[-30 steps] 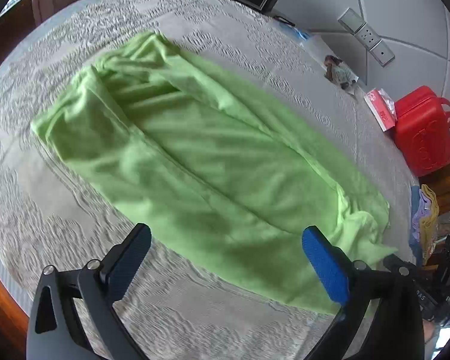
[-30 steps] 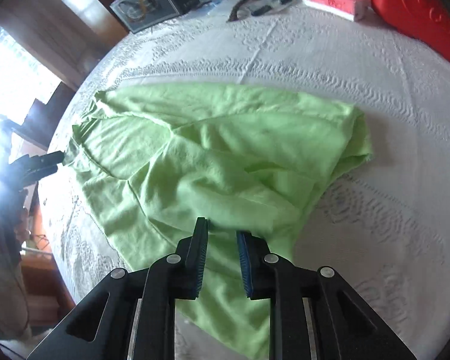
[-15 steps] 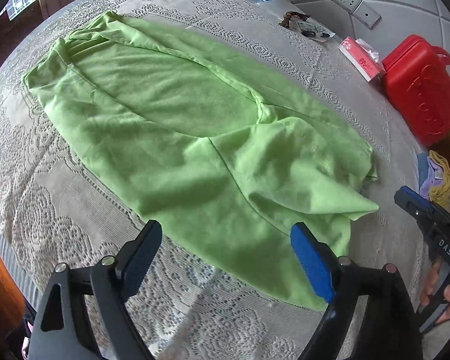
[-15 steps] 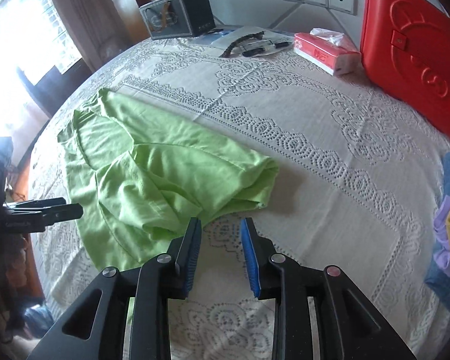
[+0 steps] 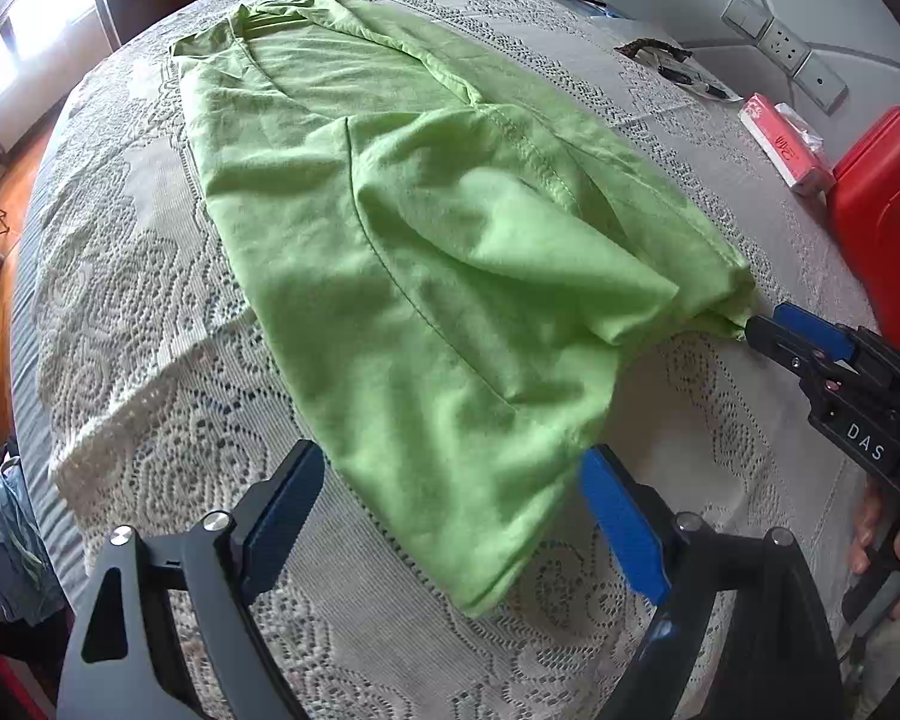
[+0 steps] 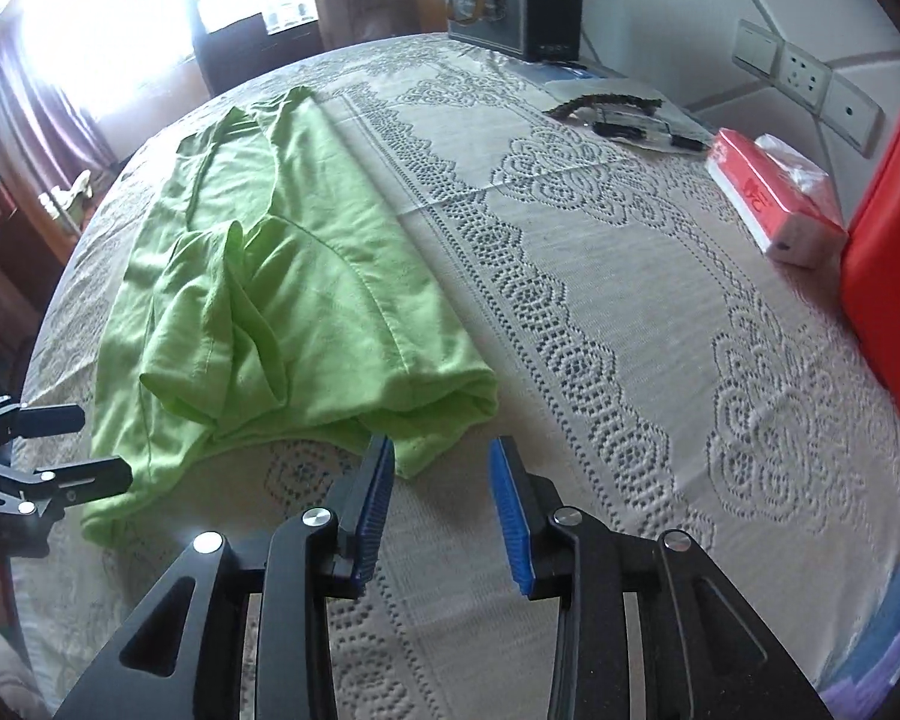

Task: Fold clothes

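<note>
Right gripper [image 6: 441, 468] jaws opening, nothing pinched, left pad touching green garment [image 6: 306, 276] corner; left gripper [image 5: 450, 480] wide open, straddling garment's near edge on lace tablecloth [image 5: 150, 420].

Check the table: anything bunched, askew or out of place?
The lace tablecloth is rucked up into a ridge beside the green garment, with its edge folded over. The garment's end by the right gripper is bunched in loose folds, not flat. Nothing looks spilled or damaged.

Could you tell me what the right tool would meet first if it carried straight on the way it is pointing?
Probably the near corner of the green garment, just ahead of the right tool, whose opening jaws hold nothing; otherwise the lace tablecloth.
</note>
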